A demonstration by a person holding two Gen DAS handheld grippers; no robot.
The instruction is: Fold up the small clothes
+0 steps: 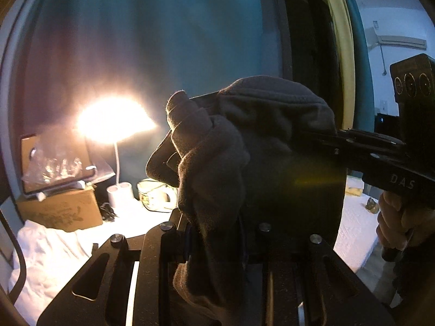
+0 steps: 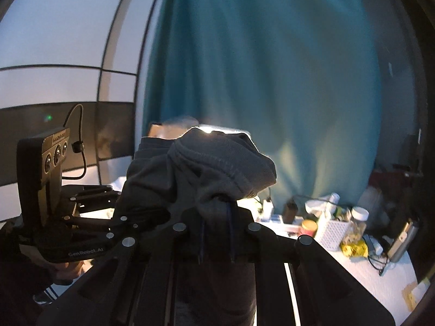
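Observation:
A dark grey fleece garment (image 1: 244,125) hangs bunched in the air between both grippers. In the left wrist view it drapes over my left gripper (image 1: 214,163) and hides the fingertips; the jaws are shut on its folds. My right gripper (image 1: 335,135) comes in from the right with its tips buried in the same cloth, and a hand (image 1: 394,225) holds its grip. In the right wrist view the garment (image 2: 217,163) is pinched in my right gripper (image 2: 214,206), a hem with dark drawstrings hanging between the jaws. The left gripper (image 2: 119,212) grips the cloth's left side.
Below lies a white-covered table (image 1: 54,244) with a lit lamp (image 1: 114,119), a cardboard box (image 1: 59,212), white cups (image 1: 119,195) and a glass mug (image 1: 156,195). A teal curtain (image 2: 258,68) hangs behind. Jars and a white basket (image 2: 331,233) crowd the table's right.

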